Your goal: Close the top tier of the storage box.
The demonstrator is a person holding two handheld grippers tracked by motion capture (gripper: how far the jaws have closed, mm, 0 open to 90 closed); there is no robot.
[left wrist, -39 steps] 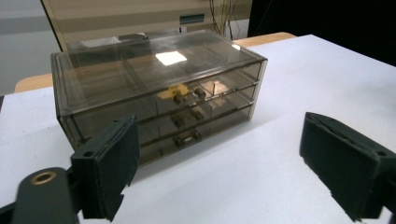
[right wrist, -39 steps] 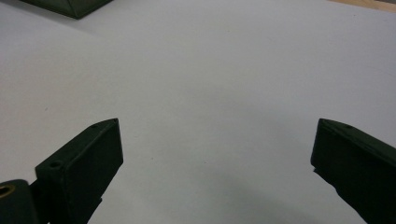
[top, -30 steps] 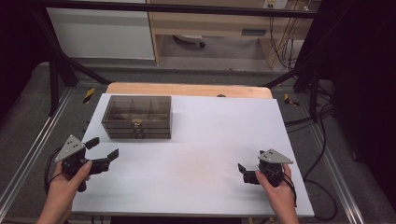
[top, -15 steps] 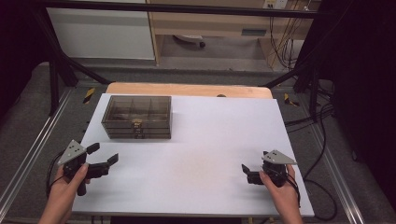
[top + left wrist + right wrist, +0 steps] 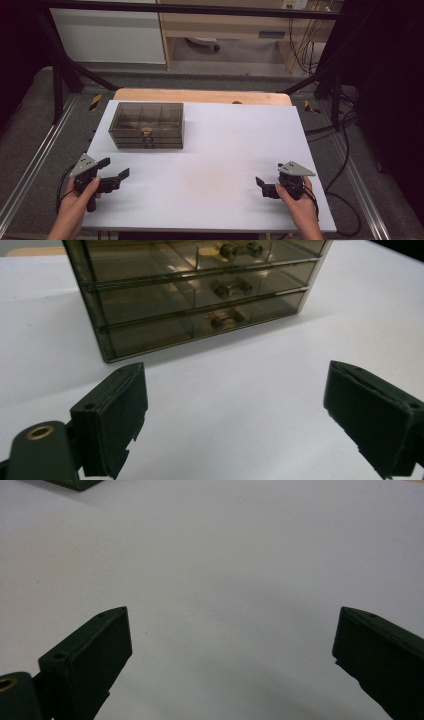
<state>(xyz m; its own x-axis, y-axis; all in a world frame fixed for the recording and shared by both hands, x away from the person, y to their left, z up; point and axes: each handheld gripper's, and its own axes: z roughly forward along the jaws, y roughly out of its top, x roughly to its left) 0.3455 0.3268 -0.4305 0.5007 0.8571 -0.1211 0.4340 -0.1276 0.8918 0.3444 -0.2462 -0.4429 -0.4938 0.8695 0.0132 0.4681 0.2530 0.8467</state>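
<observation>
Both tools drawn back, left tool [image 5: 112, 171] facing drawer box [image 5: 195, 295] handles

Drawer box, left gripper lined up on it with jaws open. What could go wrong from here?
1. The drawer box stands free on the table, and nothing holds it. A pull on a handle may drag the whole box.
2. The handles are small and stacked close, so the left gripper could catch the wrong drawer.
3. The right gripper is far off, too distant to brace the box quickly.
</observation>
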